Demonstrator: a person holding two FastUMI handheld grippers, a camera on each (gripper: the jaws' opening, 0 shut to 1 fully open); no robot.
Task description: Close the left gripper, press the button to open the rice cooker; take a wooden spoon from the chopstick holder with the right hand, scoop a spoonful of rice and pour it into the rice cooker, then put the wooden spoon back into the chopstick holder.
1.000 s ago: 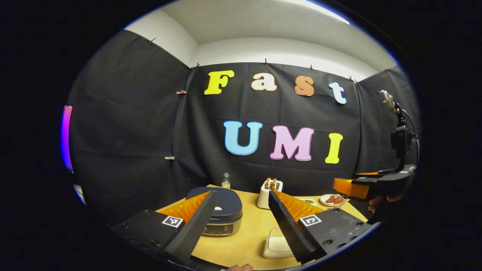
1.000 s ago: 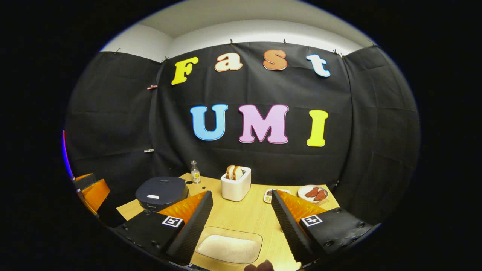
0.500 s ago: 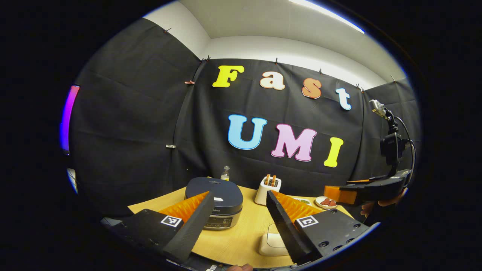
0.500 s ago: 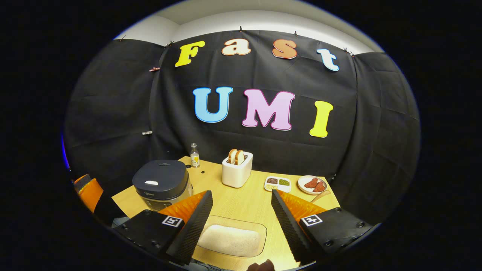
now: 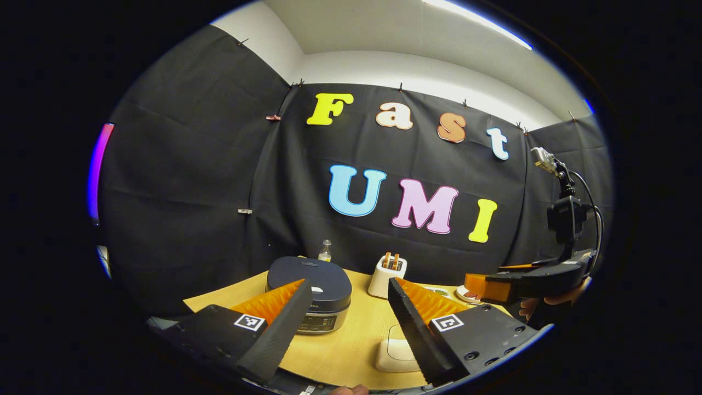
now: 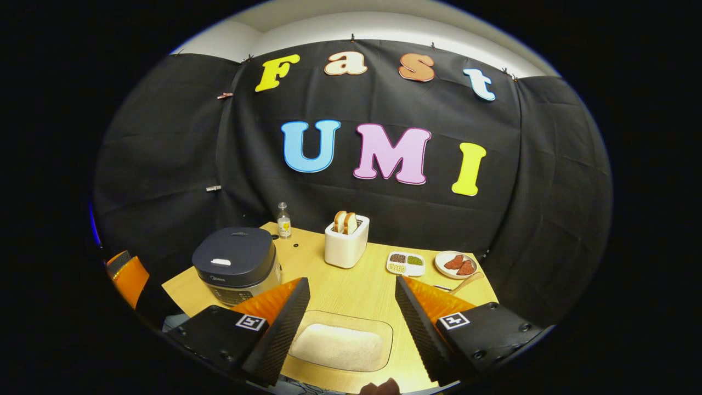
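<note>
— Two tongs, both spread wide with nothing in them: my left gripper (image 5: pixel 343 323) and right gripper (image 6: pixel 351 323). What first?

— I'd clench the left, then press one blunt tip squarely on the rice cooker (image 6: pixel 235 265), lid down near the table's (image 6: pixel 356 285) left edge.

— Its feel?

— Smooth, rounded dark lid; grainy rice in a clear tray (image 6: pixel 341 346) at the front edge.

Bare table (image 6: pixel 351 285) between rice cooker (image 6: pixel 236 263) and toaster (image 6: pixel 345 247); rice tray (image 6: pixel 340 346) at near edge.
</note>
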